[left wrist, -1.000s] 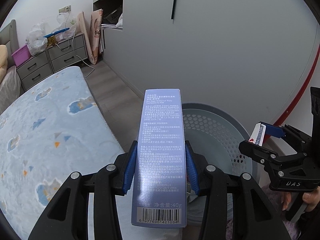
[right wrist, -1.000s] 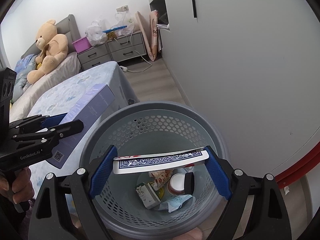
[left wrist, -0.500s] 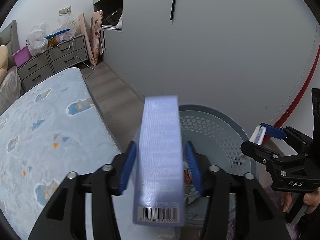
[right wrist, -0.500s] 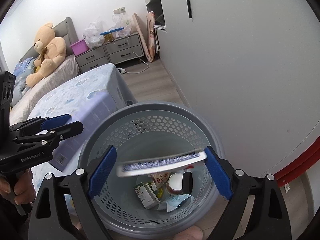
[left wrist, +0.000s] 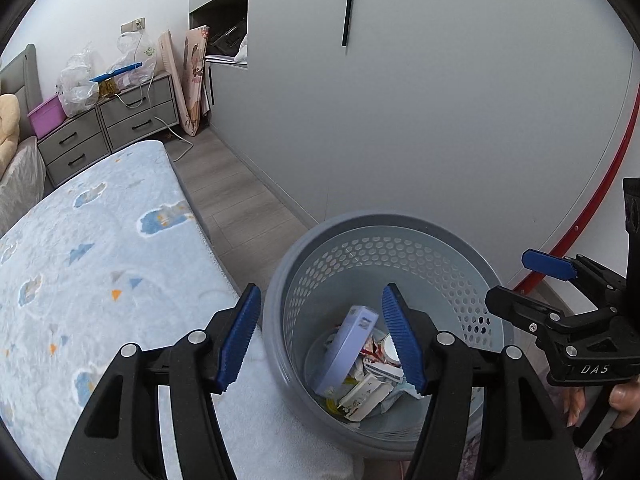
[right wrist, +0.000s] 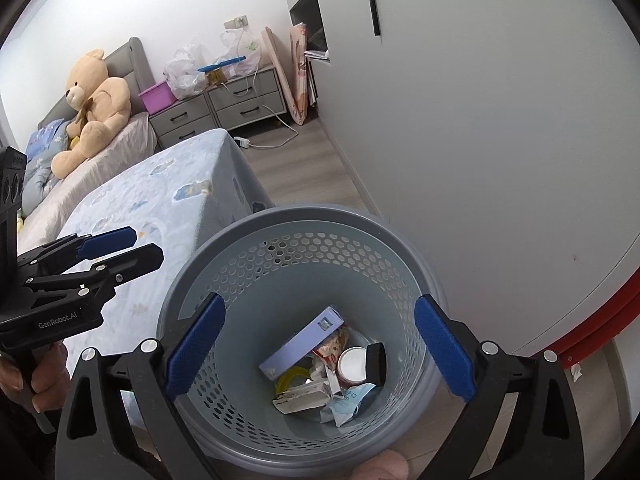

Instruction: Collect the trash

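Tool bodies read "DAS" [left wrist: 595,369] and "GenRobot.AI" [right wrist: 57,323].

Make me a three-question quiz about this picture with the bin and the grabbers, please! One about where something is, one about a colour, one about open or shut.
1. Where is the purple box?
A. on the bed
B. inside the bin
C. on the drawers

2. What colour are the pads on the right gripper?
A. blue
B. red
C. yellow

3. How is the left gripper?
A. shut on the box
B. shut on nothing
C. open with nothing between its pads

Answers: 1 B, the box leans among the rubbish at the bottom of the bin. 2 A, both pads show blue. 3 C, its jaws have just been opening and only the bin shows through the gap.
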`<move>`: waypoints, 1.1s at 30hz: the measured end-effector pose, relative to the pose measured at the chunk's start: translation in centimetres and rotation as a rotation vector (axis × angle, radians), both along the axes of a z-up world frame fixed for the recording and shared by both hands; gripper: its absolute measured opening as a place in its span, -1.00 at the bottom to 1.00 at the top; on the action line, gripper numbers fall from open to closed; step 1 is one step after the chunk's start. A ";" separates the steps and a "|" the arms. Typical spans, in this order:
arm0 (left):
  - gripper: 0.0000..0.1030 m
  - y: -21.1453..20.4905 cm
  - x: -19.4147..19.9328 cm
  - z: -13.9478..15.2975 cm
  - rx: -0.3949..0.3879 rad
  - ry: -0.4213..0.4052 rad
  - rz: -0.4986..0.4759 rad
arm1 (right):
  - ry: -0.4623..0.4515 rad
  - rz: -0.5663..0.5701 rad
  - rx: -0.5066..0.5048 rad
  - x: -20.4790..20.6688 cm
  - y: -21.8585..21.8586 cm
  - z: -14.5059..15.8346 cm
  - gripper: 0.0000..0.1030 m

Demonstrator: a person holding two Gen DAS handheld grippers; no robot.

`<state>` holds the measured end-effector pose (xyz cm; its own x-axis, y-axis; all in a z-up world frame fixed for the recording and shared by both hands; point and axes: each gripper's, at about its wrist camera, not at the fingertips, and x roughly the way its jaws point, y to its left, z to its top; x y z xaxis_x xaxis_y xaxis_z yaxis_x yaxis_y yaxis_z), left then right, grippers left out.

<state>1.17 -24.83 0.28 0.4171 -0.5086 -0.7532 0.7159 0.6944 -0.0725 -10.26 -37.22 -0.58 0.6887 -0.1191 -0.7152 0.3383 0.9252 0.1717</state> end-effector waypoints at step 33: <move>0.26 -0.1 -0.2 0.0 0.004 0.001 -0.010 | -0.003 0.002 -0.003 0.1 0.4 0.0 0.82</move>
<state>0.97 -24.95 0.30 0.4109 -0.5096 -0.7559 0.7231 0.6872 -0.0702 -10.12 -36.86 -0.62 0.6911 -0.1200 -0.7128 0.3359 0.9265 0.1697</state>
